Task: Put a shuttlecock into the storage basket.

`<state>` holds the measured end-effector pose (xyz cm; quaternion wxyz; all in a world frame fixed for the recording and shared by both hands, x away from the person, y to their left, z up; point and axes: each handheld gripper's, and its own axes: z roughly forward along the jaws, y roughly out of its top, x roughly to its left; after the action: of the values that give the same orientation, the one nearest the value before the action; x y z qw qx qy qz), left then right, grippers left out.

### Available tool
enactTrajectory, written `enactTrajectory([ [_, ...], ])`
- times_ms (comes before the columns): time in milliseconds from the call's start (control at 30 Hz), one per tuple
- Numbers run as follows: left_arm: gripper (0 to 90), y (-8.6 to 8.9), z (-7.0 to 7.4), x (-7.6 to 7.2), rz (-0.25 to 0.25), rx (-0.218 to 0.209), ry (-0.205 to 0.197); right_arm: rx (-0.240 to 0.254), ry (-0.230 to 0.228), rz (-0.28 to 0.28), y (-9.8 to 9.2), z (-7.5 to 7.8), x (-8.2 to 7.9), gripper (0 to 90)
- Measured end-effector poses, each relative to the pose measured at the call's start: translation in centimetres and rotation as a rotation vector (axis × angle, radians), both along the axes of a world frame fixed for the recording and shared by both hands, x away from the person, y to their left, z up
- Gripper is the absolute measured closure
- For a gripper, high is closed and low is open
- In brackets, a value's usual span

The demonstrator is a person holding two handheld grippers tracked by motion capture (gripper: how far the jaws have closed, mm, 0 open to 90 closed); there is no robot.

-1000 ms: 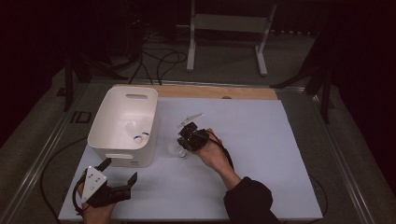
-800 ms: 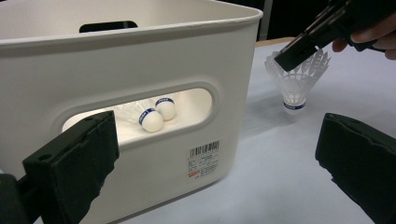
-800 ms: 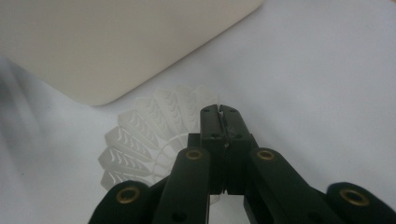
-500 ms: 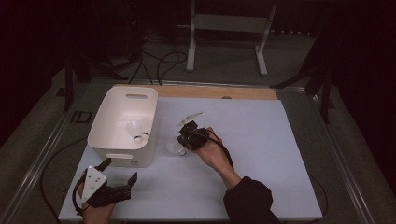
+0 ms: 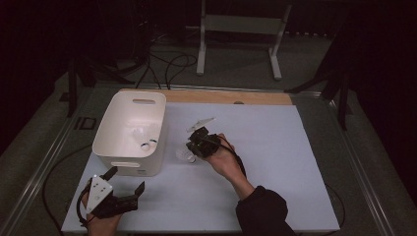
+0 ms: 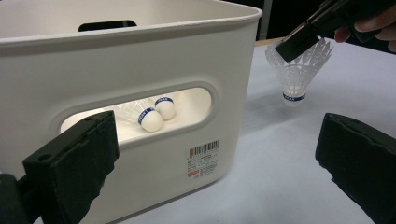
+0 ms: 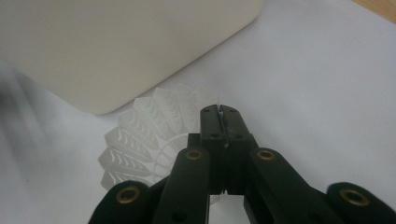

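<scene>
A white shuttlecock (image 5: 183, 156) (image 6: 296, 74) (image 7: 149, 135) stands cork down on the white sheet, just right of the white bin (image 5: 129, 166) (image 6: 140, 51) (image 7: 116, 46). My right gripper (image 5: 193, 147) (image 6: 299, 42) (image 7: 219, 114) is shut on the rim of its feather skirt. Whether the cork touches the sheet I cannot tell. Two more shuttlecocks (image 6: 152, 119) lie inside the bin, seen through its handle slot. My left gripper (image 5: 128, 178) (image 6: 217, 177) rests open at the front left, facing the bin's near wall, with nothing between its jaws.
The white sheet (image 5: 275, 162) covers the table, with a wooden strip (image 5: 231, 97) along its far edge. Beyond the table a metal stand (image 5: 241, 29) and cables (image 5: 167, 64) lie on the dark floor. Each gripper trails a cable.
</scene>
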<state>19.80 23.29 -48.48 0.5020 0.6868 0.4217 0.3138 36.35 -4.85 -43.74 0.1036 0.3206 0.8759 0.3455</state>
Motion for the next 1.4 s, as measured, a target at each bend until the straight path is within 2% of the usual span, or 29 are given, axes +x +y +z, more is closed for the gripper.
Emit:
enactTrajectory([
  [1400,0.2,0.0,0.0,0.0,0.000,-0.001,0.000,0.030,-0.048,-0.007,-0.3,2.1,-0.2,89.4],
])
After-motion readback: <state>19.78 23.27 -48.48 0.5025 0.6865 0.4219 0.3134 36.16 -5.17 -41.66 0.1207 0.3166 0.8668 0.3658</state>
